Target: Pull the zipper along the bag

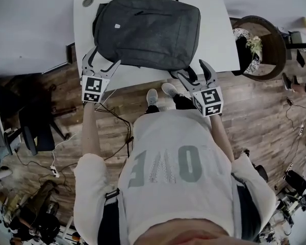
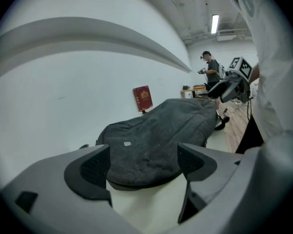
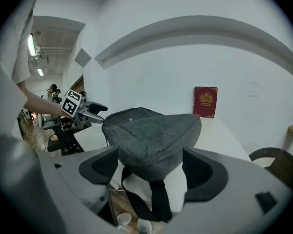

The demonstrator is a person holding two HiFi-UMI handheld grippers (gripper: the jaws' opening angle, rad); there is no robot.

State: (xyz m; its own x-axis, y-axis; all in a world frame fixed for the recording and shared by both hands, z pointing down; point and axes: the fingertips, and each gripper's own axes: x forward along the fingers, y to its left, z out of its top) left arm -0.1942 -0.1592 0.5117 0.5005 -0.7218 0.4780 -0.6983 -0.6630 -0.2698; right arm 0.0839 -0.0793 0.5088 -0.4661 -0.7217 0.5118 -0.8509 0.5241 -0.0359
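We're holding both tongs wide and empty at the near edge of the counter [image 1: 217, 42]. The bag [image 1: 148, 32] is lying flat, long axis running left-right, with the left tongs [image 1: 105, 60] off its near-left corner and the right tongs [image 1: 192, 70] off its near-right corner.

soft, even indoor light; colours look washed out and greyish. long white ceiling strip lamps [image 2: 215, 23] glow far right in the left gripper view. both gripper views bulge fisheye-style, with black corners and blurred near edges. the white rectangular table [image 1: 214, 40] looks bright, barely shadowed.
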